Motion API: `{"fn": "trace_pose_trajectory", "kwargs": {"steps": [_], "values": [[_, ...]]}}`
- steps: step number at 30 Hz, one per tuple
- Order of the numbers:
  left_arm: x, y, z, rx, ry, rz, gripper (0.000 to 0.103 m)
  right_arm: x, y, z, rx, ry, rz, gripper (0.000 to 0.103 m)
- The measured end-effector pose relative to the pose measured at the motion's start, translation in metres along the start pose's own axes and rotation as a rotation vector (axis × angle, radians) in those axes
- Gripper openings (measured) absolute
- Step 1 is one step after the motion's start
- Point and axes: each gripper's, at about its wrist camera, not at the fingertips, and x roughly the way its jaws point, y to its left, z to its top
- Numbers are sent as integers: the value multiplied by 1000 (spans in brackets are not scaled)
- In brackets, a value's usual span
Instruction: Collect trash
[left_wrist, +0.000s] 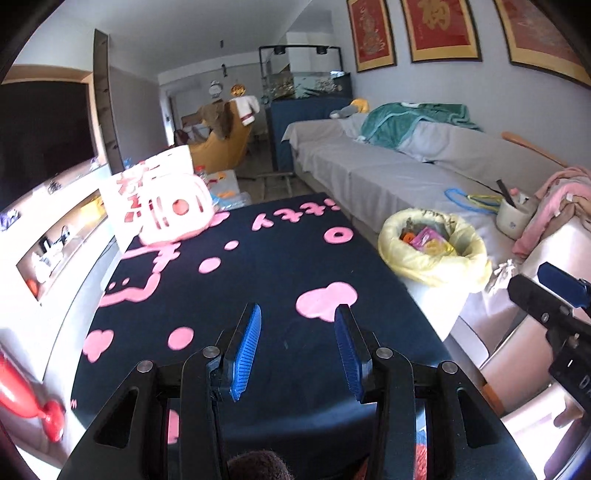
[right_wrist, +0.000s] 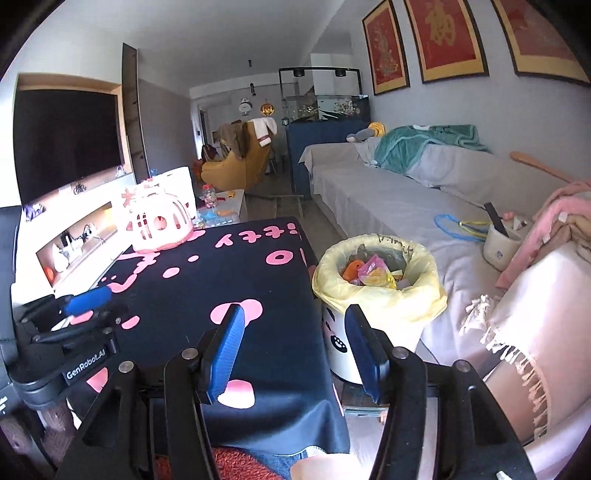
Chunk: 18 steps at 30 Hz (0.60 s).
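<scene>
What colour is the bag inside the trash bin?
Pale yellow. The bag lines the trash bin and folds over its rim, clearest in the right wrist view.

"GenRobot.AI" on left hand-held gripper (right_wrist: 86, 301).

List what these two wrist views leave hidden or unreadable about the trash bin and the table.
- Trash bin: lower contents, buried under top wrappers, both views.
- Bin base: right view, behind right gripper.
- Table near edge: left view, behind left gripper.
- Bin rim writing: too small.
</scene>
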Motion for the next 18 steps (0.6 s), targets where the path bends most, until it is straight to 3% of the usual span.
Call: {"fn": "trace_pose_trajectory", "kwargs": {"steps": [9, 18], "values": [[-16, 6, 1, -28, -60, 12, 43, -4, 2, -7, 3, -23, -23, 54], [-20, 4, 3, -25, -72, 6, 43, -4, 3, -9, 10, -12, -24, 54]]}}
